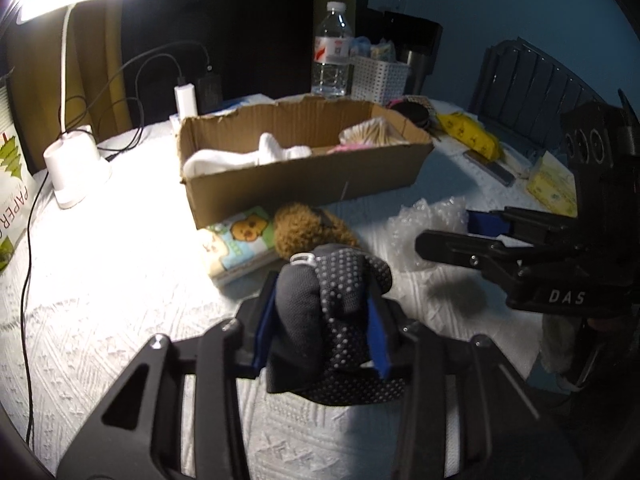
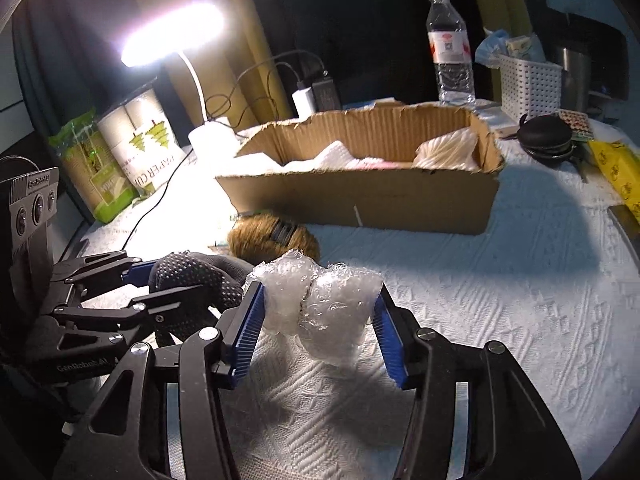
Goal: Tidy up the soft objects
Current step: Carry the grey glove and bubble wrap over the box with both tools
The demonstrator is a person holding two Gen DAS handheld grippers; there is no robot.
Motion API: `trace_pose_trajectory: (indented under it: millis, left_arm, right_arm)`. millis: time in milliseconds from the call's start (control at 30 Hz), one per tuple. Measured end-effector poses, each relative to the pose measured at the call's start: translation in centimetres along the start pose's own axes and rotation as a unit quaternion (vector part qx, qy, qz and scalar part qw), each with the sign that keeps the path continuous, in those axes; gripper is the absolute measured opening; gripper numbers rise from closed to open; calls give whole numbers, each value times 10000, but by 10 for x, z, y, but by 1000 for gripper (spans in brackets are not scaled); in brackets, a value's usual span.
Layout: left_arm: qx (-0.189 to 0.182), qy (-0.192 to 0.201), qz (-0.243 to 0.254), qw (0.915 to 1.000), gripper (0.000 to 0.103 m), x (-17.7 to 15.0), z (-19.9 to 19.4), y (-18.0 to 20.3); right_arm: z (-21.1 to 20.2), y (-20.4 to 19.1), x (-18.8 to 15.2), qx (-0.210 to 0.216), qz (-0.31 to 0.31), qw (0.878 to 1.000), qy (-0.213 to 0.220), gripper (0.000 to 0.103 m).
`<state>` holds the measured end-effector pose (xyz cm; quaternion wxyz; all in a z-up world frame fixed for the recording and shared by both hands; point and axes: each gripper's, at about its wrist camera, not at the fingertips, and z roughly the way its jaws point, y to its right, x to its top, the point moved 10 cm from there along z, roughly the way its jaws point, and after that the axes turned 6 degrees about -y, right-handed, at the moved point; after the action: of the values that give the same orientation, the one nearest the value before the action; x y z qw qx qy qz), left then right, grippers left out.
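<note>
My left gripper is shut on a dark dotted sock, bunched between its blue pads and lifted off the white cloth. My right gripper is shut on a wad of clear bubble wrap, held just above the cloth. In the left wrist view the right gripper reaches in from the right with the bubble wrap at its tips. The left gripper with the sock shows at the left of the right wrist view. A cardboard box behind holds white cloth and a pale bundle.
A brown fuzzy toy and a picture packet lie before the box. A lit desk lamp, cables, a water bottle, a white basket, a paper-cup pack and yellow packets ring the table.
</note>
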<state>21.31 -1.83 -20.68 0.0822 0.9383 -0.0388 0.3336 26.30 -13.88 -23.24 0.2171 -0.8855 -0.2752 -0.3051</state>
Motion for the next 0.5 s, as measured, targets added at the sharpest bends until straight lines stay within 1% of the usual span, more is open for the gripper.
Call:
trace_pose_trajectory:
  millis: [267, 500]
  left_arm:
    - [53, 342, -66, 9994, 40, 23, -20, -2]
    - [105, 551, -88, 9984, 40, 44, -29, -3]
  right_arm:
    - [-16, 3, 9, -16, -22, 9999, 169, 55]
    - [-28, 8, 23, -6, -51, 9995, 325, 55]
